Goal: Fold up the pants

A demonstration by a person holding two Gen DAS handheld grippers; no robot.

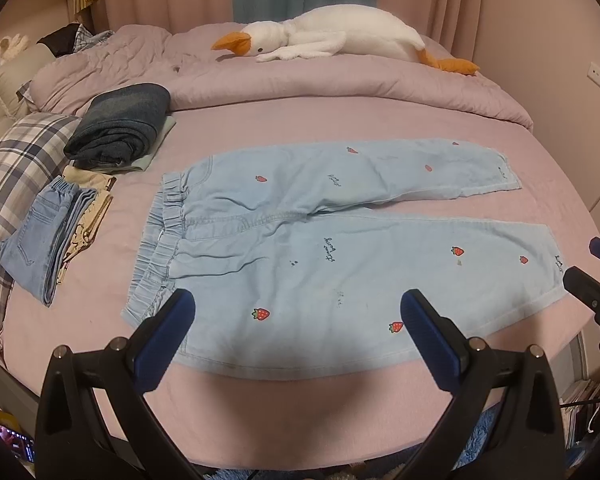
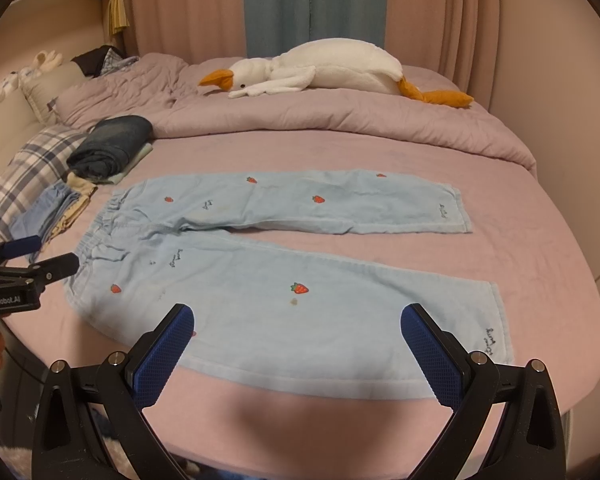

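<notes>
The light-blue strawberry-print denim pants [image 1: 340,240] lie flat crosswise; left gripper [image 1: 298,316] nearer their waistband, right gripper [image 2: 298,330] nearer their cuffs, both wide open, empty.

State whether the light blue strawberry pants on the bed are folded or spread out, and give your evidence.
Spread out. The strawberry pants lie flat on the pink bed, both legs apart at full length, waistband showing, no layer doubled over.
</notes>
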